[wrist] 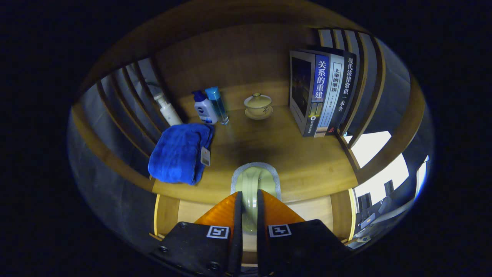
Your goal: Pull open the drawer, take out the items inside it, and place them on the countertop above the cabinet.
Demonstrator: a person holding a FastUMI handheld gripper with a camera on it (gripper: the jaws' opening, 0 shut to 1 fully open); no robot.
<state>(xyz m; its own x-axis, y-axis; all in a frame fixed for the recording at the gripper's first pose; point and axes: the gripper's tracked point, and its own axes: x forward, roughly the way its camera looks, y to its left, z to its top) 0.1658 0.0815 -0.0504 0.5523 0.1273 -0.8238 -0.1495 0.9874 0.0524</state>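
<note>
My gripper (pixel 250 200) is shut on a pale green ceramic spoon (pixel 255 181) with a grey speckled rim, its bowl sticking out just ahead of the fingers. The spoon hangs over the front edge of the wooden countertop (pixel 307 161). Below the fingers the open drawer (pixel 315 209) shows its light wooden bottom and yellow-edged sides. A folded blue towel (pixel 180 152) with a tag lies on the countertop to the left of the fingers.
At the back of the countertop stand a white pump bottle (pixel 168 109), a blue-capped lotion bottle (pixel 205 108) and a slim clear blue bottle (pixel 218 104). A lidded tea bowl on a saucer (pixel 258 105) sits centre back. Several books (pixel 323 96) stand upright at the right. Slatted wooden sides flank the countertop.
</note>
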